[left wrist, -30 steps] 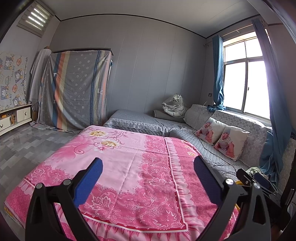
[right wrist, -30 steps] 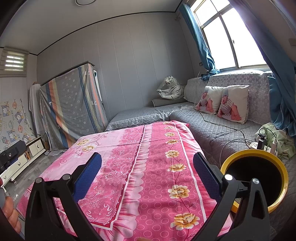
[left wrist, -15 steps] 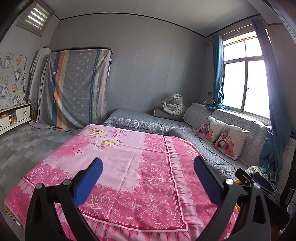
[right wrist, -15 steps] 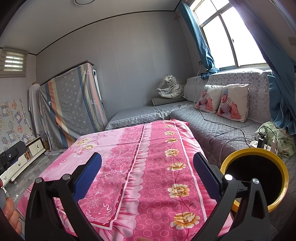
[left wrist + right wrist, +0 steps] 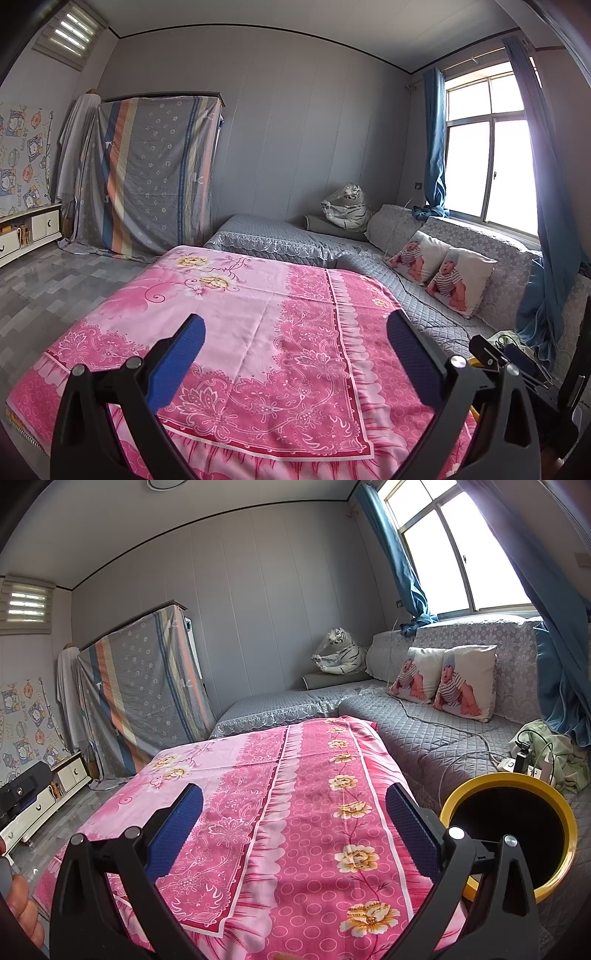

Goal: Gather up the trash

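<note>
Left tongs (image 5: 295,332), right tongs (image 5: 294,810): both wide, empty, poised over pink floral-clothed desk (image 5: 314,794). Round yellow-rimmed black bin (image 5: 509,834) alongside, likely placed for drops. No trash visible.

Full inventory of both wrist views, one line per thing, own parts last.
Pink floral cloth covering the table: 1, pink, centre foreground.
Round yellow-rimmed bin with black inside: 1, right of the table, by the sofa.
Grey quilted corner sofa: 1, grey, beyond the table and under the window.
Baby-print cushions: 2, white, on the sofa.
Plastic-wrapped white tiger plush: 1, sofa corner.
Striped sheet over tall furniture: 1, grey with stripes, back left.
Blue curtains: 2, beside the window.
White power strip with cables: 1, on the sofa.
Left tongs: blue pads, open, empty.
Right tongs: blue pads, open, empty.
</note>
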A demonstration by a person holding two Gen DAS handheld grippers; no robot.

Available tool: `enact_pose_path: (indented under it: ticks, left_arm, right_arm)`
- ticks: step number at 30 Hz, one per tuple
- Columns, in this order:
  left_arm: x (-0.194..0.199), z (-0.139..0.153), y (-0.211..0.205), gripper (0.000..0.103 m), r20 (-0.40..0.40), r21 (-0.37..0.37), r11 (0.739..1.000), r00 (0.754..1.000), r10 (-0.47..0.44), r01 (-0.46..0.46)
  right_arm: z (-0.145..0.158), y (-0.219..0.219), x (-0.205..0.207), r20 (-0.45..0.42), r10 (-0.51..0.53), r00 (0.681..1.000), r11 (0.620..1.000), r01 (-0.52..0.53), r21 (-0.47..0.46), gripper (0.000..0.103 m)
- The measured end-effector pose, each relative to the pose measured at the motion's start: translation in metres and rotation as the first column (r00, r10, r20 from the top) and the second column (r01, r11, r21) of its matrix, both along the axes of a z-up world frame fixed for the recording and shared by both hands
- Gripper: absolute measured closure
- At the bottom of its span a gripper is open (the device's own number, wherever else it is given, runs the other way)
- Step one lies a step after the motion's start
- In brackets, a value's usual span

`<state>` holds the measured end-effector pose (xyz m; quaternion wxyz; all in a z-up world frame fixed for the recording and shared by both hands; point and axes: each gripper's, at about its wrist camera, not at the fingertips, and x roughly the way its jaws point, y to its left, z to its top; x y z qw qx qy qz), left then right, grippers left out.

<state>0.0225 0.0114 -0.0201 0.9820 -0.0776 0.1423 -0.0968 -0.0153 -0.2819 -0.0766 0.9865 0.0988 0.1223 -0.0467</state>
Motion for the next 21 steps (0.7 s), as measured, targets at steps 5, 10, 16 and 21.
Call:
enact_pose_path:
  ticks: [5,10,16,21]
  left_arm:
    - [0.0010,-0.0011,0.0000,0.008,-0.007,0.000,1.000,1.000,-0.001,0.001]
    - [0.0018,-0.0018,-0.0003,0.008,-0.006,0.003,1.000,1.000,0.000,0.000]
    - [0.0018,-0.0018,-0.0003,0.008,-0.008,0.002,1.000,1.000,0.001,-0.001]
    - [0.0008,-0.0020,0.0001,0.008,-0.005,0.005,1.000,1.000,0.001,-0.001]
  right_arm:
    - [0.0001,-0.0008,0.0011,-0.001,-0.002,1.000,1.000,0.002,0.002,0.008]
    - [-0.0002,-0.0004,0.0010,-0.004,-0.002,1.000,1.000,0.002,0.004,0.008]
    - [0.0004,-0.0013,0.0022,-0.005,-0.004,1.000,1.000,0.004,0.005,0.008]
    - [0.0006,-0.0015,0.0023,-0.005,-0.004,1.000,1.000,0.004,0.006,0.008]
